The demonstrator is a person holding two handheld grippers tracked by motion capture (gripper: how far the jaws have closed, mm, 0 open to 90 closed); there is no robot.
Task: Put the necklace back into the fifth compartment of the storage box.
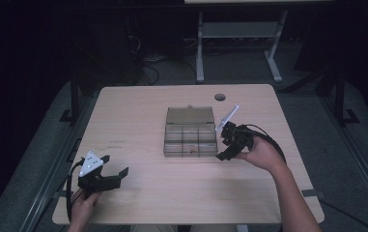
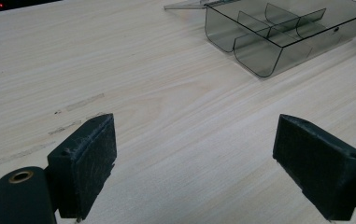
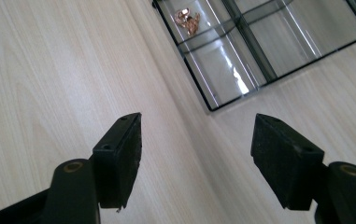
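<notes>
Compartment box (image 1: 190,139) lies open — both grippers empty, fingers spread

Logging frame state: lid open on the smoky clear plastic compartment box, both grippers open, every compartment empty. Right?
Not quite. The smoky clear plastic compartment box holds a small gold-coloured trinket in one compartment, per the right gripper view. The lid is open; the left gripper and right gripper are open.

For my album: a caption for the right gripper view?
Open hand-held gripper above a clear box holding a small gold trinket.
</notes>
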